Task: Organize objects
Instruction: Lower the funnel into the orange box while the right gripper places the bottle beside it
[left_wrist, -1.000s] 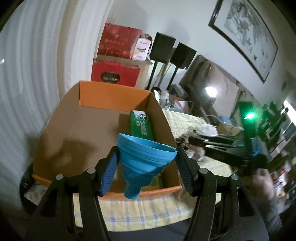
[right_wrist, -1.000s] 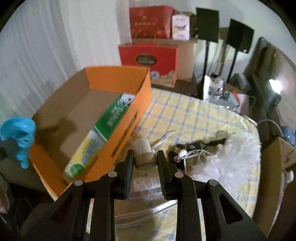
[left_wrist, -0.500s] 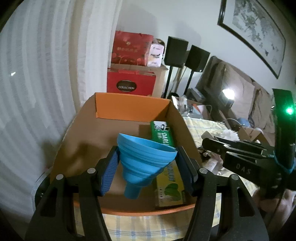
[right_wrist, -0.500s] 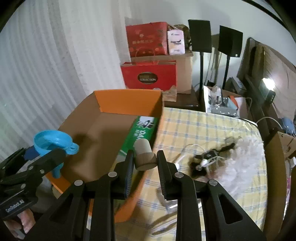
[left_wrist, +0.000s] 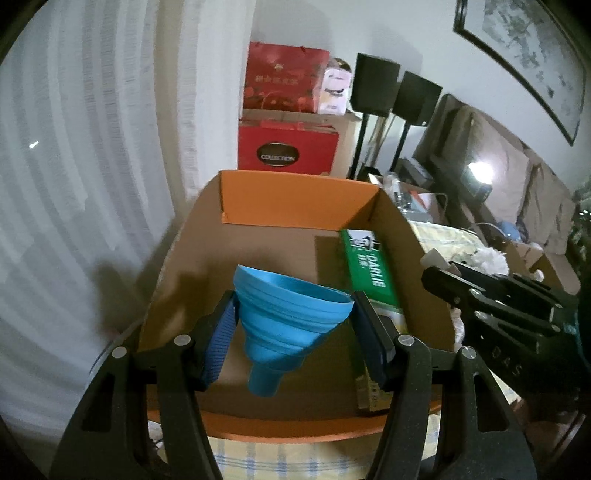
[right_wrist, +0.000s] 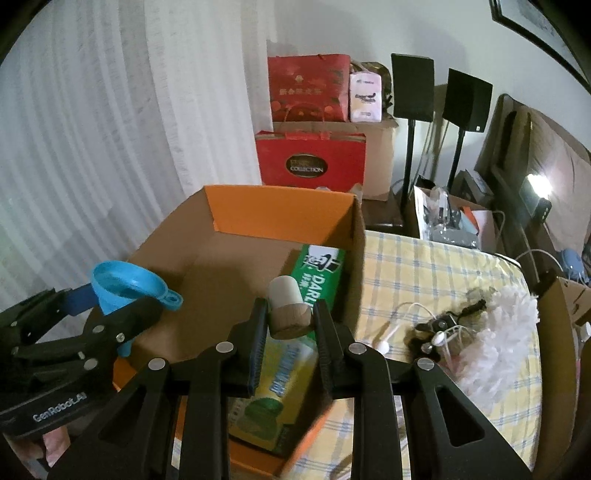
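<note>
My left gripper (left_wrist: 293, 321) is shut on a blue collapsible funnel (left_wrist: 288, 317) and holds it above the near end of the orange cardboard box (left_wrist: 295, 203). My right gripper (right_wrist: 288, 325) is shut on a small white bottle with a wooden base (right_wrist: 286, 308) and holds it over the box's (right_wrist: 280, 210) right side, above a green toothpaste carton (right_wrist: 314, 284) that lies along the right wall. The carton also shows in the left wrist view (left_wrist: 369, 273). The funnel (right_wrist: 125, 284) and left gripper (right_wrist: 92, 325) show at the left of the right wrist view.
The box stands on a yellow checked tablecloth (right_wrist: 424, 266). A white fluffy duster (right_wrist: 502, 332) and tangled cables (right_wrist: 439, 328) lie on the cloth to the right. Red gift bags (right_wrist: 310, 166), cardboard boxes and black speakers (right_wrist: 412, 88) stand behind. A white curtain (left_wrist: 92, 147) hangs left.
Both grippers have moved over the box. The right gripper carried the white bottle from the tablecloth to above the toothpaste carton. The left gripper moved the funnel further in over the box.
</note>
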